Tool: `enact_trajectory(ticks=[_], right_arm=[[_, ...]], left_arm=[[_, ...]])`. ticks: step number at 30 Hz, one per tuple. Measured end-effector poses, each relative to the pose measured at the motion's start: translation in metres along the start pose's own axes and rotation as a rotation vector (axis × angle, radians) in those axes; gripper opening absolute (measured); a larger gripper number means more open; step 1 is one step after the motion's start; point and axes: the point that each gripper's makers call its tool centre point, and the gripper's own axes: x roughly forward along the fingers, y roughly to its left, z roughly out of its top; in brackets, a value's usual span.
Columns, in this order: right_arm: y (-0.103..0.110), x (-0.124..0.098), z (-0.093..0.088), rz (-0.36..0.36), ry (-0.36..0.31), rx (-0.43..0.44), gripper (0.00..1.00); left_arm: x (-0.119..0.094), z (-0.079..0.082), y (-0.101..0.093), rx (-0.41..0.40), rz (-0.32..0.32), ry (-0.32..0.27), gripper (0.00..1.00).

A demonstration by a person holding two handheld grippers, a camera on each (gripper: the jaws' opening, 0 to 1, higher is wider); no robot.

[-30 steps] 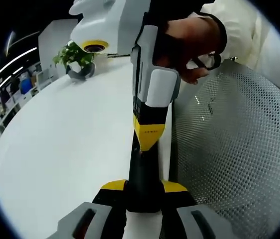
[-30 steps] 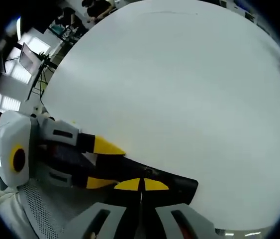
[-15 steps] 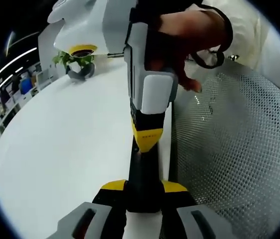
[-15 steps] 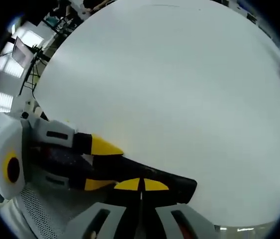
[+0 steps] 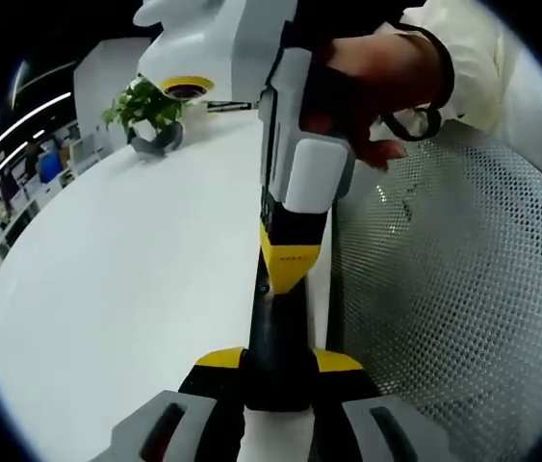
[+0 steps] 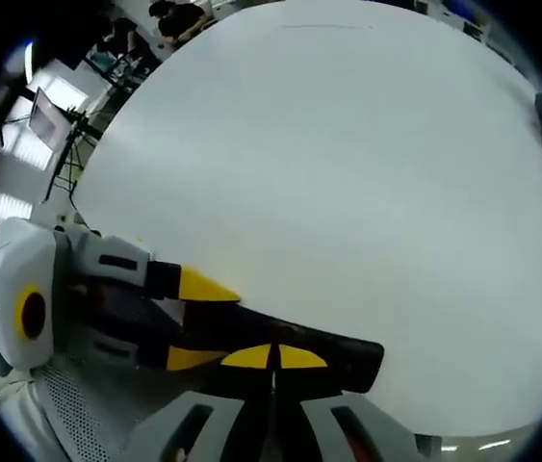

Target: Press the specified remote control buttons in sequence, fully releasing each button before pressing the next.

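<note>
Remote: a slim black remote control (image 5: 276, 337) lies along the near edge of the round white table (image 5: 126, 289), its far end reaching out over the tabletop in the right gripper view (image 6: 348, 351).
Left gripper: the left gripper (image 5: 278, 364), yellow-tipped with grey housings, clamps its jaws narrowly on the remote's sides, one on each side; from the right gripper view it reaches in from the table's edge (image 6: 189, 322).
Right gripper: the right gripper (image 6: 272, 357) has its yellow tips pressed together, resting on top of the remote; in the left gripper view it comes down onto the remote from above (image 5: 290, 269), held by a person's hand (image 5: 376, 77) in a cream sleeve.
Table edge: a white perforated mesh chair back (image 5: 453, 289) sits just beside the table.
Far side: a small green potted plant (image 5: 147, 114) stands on the table, well apart from the remote.
</note>
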Motion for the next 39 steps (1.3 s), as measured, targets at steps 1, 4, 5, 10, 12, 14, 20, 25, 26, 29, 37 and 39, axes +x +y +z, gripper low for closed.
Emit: enact_trajectory(ticks=[1,4,5,10,12,14,20,25,26,29,37,39], right_arm=[[0.0,0.0,0.0,0.005,-0.002,0.005,0.0],[0.0,-0.001,0.0,0.019,-0.01,0.024,0.0],[0.0,-0.002,-0.001,0.021,-0.009,0.032,0.0],[0.001,-0.006,-0.005,0.031,-0.009,0.037,0.0],[0.002,-0.006,-0.006,0.04,-0.005,0.038,0.0],[0.004,-0.004,-0.008,0.041,0.008,0.03,0.0],[0.002,0.002,-0.015,-0.003,0.044,-0.032,0.0],[0.001,0.002,-0.015,-0.015,0.049,-0.055,0.0],[0.001,0.002,-0.015,-0.014,0.051,-0.056,0.0],[0.001,0.003,-0.015,-0.01,0.054,-0.041,0.0],[0.002,0.004,-0.015,-0.024,0.066,-0.038,0.0],[0.001,0.004,-0.015,-0.019,0.075,-0.017,0.0]], left_arm=[[0.0,0.0,0.0,0.0,0.0,0.001,0.24],[0.0,0.0,0.0,0.0,0.0,0.001,0.24],[0.0,0.0,0.0,-0.001,0.0,0.002,0.24],[0.0,0.0,0.0,-0.007,0.0,0.004,0.24],[0.0,0.0,0.0,-0.005,0.001,0.005,0.24],[0.0,0.0,0.0,-0.006,0.001,0.006,0.24],[-0.002,-0.003,0.0,-0.003,-0.001,0.01,0.24],[-0.004,-0.004,0.001,-0.009,0.002,0.011,0.24],[-0.004,-0.004,0.001,-0.008,0.002,0.011,0.24],[-0.004,-0.004,0.001,-0.006,0.001,0.011,0.24],[-0.004,-0.004,0.0,0.002,-0.004,0.012,0.24],[-0.004,-0.004,0.0,0.004,-0.005,0.012,0.24]])
